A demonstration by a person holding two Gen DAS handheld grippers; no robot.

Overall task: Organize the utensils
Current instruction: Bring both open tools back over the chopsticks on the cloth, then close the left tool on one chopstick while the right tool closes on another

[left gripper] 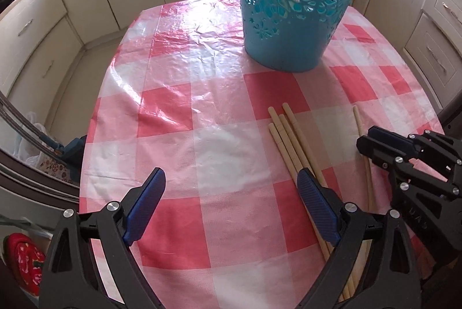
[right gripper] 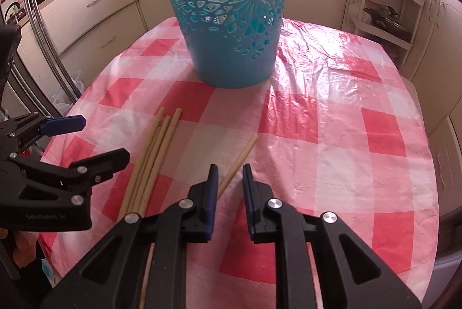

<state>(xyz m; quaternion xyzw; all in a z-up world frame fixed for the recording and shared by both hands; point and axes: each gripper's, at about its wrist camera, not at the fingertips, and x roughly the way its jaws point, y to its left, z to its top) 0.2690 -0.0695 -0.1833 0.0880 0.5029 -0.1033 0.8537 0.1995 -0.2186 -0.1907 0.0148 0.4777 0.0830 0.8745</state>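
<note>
"GenRobot.AI" on left gripper (right gripper: pixel 82 141)

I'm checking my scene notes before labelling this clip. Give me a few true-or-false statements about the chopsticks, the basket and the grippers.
1. The teal plastic cut-out basket stands upright on the pink checked tablecloth. True.
2. A bundle of wooden chopsticks lies inside the basket. False: it lies on the cloth in front of it.
3. One single chopstick lies apart from the bundle. True.
4. The left gripper is clamped on a chopstick. False: its jaws stand wide, nothing between them.
5. The right gripper has lifted the single chopstick. False: it lies on the cloth.
</note>
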